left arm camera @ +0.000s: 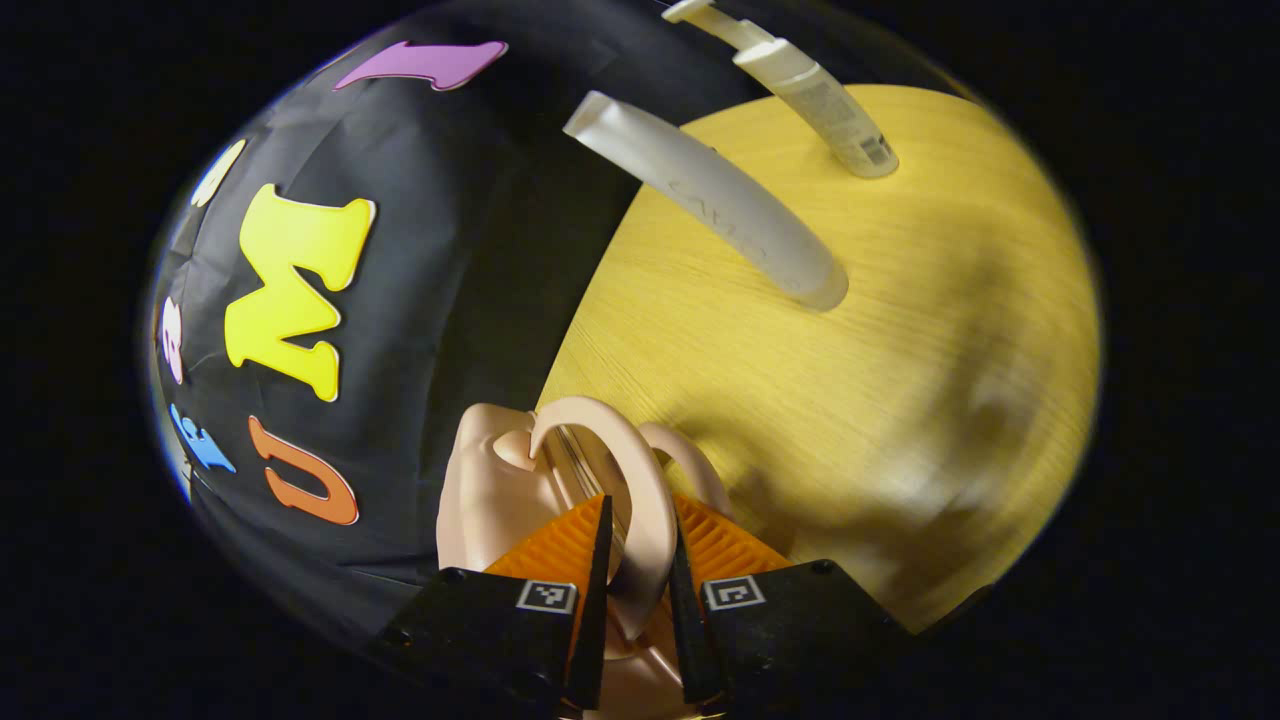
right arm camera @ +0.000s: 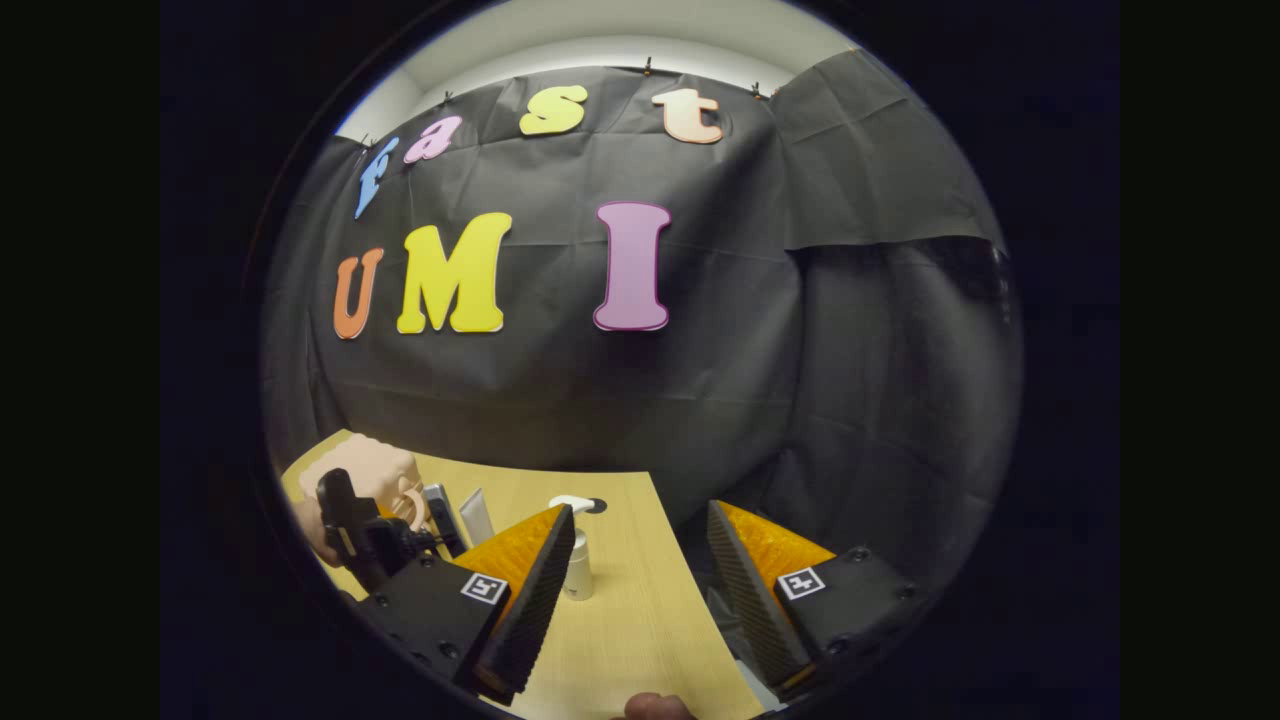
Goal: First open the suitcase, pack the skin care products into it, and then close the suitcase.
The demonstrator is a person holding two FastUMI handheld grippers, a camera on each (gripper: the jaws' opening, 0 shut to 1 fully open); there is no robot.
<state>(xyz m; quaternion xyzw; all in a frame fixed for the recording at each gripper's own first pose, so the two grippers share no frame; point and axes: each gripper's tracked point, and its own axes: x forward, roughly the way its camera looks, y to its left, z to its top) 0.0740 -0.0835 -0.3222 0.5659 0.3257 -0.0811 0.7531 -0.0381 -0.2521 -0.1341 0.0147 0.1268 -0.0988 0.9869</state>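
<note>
A small pale pink suitcase (left arm camera: 490, 490) stands at the table's edge, and my left gripper (left arm camera: 638, 520) is shut on its arched handle (left arm camera: 610, 430). Beyond it, a white tube (left arm camera: 720, 205) and a white pump bottle (left arm camera: 820, 95) stand upright on the wooden table (left arm camera: 900, 400). In the right gripper view the suitcase (right arm camera: 365, 465) sits at the far left with the left gripper (right arm camera: 420, 520) on it. The tube (right arm camera: 476, 515) and pump bottle (right arm camera: 577, 570) are just right of it. My right gripper (right arm camera: 640, 510) hangs open above the table (right arm camera: 640, 620), holding nothing.
The black cloth wall (right arm camera: 700, 380) rises close behind the table's far edge. A hand (right arm camera: 310, 540) holds the left gripper beside the suitcase. A fingertip (right arm camera: 652, 706) shows at the bottom of the right gripper view.
</note>
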